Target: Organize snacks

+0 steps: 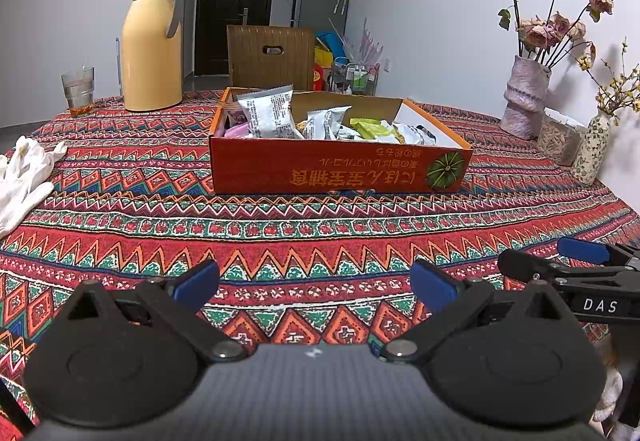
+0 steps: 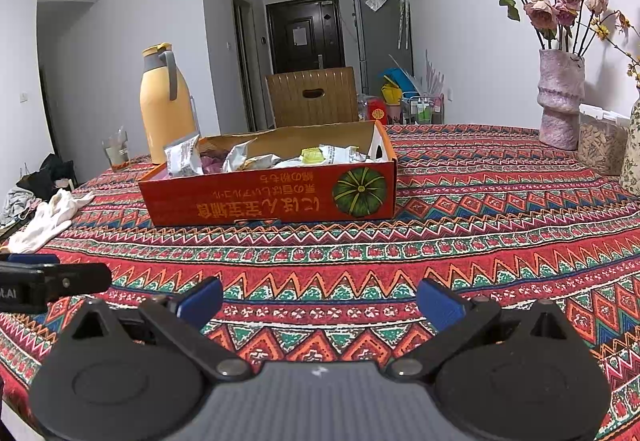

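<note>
Orange box (image 1: pixel 340 169) at frame centre holds all visible snacks (image 1: pixel 320 121); left gripper (image 1: pixel 314 287) and right gripper (image 2: pixel 320 303) hover wide open, empty, stage undeterminable.

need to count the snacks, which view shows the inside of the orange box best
The left wrist view: it looks down into the orange box, showing the packets spread out. The right wrist view sits lower, so the front wall hides most of them.
</note>
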{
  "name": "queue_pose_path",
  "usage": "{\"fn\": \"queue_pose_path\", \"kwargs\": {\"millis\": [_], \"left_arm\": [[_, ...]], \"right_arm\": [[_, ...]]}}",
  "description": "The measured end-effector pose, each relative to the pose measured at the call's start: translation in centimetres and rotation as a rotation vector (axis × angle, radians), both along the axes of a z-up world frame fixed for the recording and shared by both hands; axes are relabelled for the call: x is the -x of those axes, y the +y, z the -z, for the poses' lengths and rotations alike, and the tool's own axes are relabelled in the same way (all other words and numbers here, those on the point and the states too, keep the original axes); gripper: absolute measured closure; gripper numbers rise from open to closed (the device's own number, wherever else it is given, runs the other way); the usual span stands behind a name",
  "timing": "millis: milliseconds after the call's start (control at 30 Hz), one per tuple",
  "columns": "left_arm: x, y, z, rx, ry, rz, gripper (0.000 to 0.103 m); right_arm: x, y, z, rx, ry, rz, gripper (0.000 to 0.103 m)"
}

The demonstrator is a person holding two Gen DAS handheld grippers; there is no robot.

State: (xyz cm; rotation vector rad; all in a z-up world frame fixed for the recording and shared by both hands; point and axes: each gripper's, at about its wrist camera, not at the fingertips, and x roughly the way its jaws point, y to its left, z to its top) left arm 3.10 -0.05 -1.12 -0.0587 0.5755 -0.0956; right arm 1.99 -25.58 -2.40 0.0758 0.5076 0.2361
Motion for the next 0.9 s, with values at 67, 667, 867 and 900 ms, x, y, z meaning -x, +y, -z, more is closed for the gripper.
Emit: {"fn": "queue_pose_path", "kwargs": {"millis": [67,667,867,900], "left_arm": [[0.01,0.01,0.00,0.001,0.000,0.001,0.000],[0.06,0.03,-0.05,0.005,-0.001,0.001,0.000],[0.06,0.04,-0.02,0.005,-0.001,0.001,0.000],[0.06,0.04,-0.02,0.005,-0.001,0.001,0.000]], "right_arm": [[0.06,-0.02,0.19,0.001,0.001,0.000,0.000],[0.16,-0.06,0.37,0.003,0.001,0.000,0.000],[0.12,-0.04,0.36,0.003,0.001,0.000,0.000],[0.12,-0.04,0.36,0.003,0.001,0.000,0.000]]}}
